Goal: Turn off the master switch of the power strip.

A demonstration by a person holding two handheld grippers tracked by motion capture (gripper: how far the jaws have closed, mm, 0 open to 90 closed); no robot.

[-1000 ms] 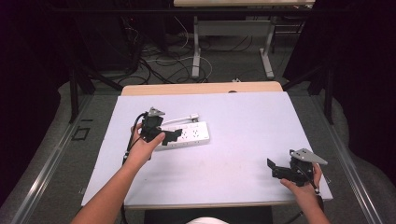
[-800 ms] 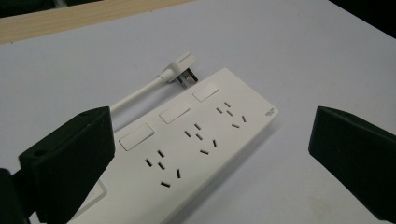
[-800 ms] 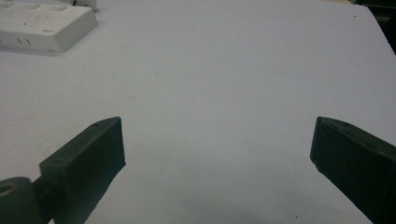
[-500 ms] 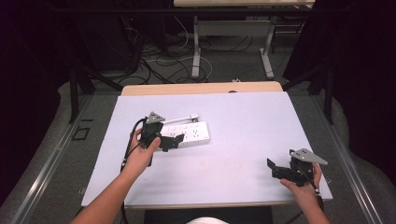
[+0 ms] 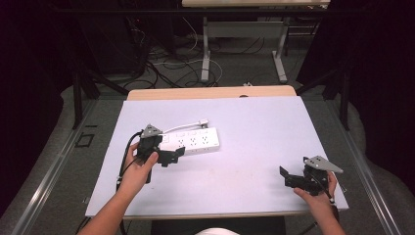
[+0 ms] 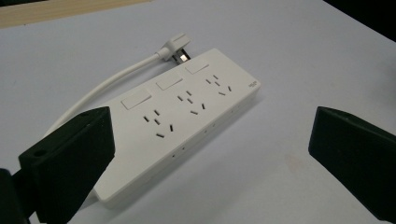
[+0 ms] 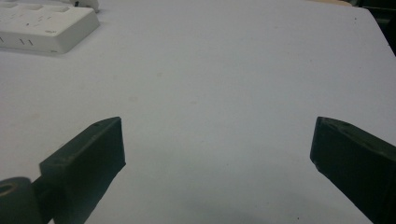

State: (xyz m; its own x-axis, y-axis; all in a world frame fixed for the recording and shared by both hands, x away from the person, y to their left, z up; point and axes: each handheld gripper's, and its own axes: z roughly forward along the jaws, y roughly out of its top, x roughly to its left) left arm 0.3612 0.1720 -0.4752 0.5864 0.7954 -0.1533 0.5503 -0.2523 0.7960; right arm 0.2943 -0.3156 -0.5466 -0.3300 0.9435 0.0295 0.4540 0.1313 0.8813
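A: Since the left gripper (image 5: 169, 155) is the one at the power strip (image 5: 193, 140), how does the strip lie against its jaws?

B: In the left gripper view the power strip (image 6: 182, 121) sits between and just ahead of the 2 black jaws, nearer the left one, which overlaps its near end. The jaws stand wide apart with nothing in them.

A: And its long axis?

B: It runs away from the jaws on a slant, from the near end by the left jaw up toward the far right. To my eye the jaws would have to close across the narrow width, so the wrist angle matters more than the reach.

A: The cord?

B: The white cord (image 6: 109, 86) curves along the strip's far side and its plug (image 6: 175, 46) lies at the far end, touching or just beside the casing; I cannot tell which.

A: Is the other hand any use here?

B: The right gripper (image 5: 293, 178) is well apart, near the table's (image 5: 254, 117) front edge. In its own view the jaws are also spread wide and empty, with one corner of the strip (image 7: 46, 23) far ahead to the upper left. The left hand is clearly nearer.

A: Any writing?

B: A small grey mark near the strip's far corner, too small to read. I count 3 socket groups and 3 rocker switches.
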